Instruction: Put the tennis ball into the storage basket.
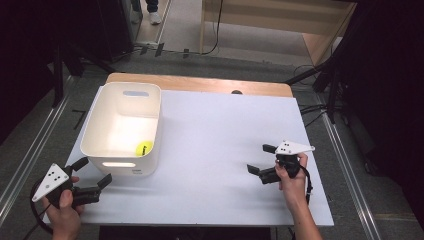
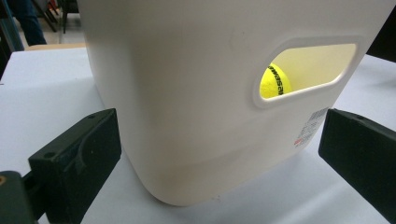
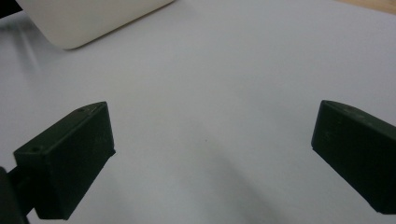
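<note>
A white plastic bin (image 1: 121, 129) stands on the left of the white table top, and a yellow tennis ball (image 1: 144, 148) lies in its near right corner. My left gripper (image 1: 92, 172) is open beside the bin's near left corner, held just off it. In the left gripper view the bin's wall (image 2: 187, 93) is close in front of the jaws, and the ball (image 2: 274, 82) shows through the handle cut-out. My right gripper (image 1: 262, 159) is open over the bare table at the right. In the right gripper view, a corner of the bin (image 3: 88, 21) lies far off beyond my gripper (image 3: 212, 158).
The white sheet (image 1: 210, 150) covers a wooden table whose far edge (image 1: 200, 82) shows behind the bin. Metal rails run along the floor on both sides. Dark stands and cables stand at the far right.
</note>
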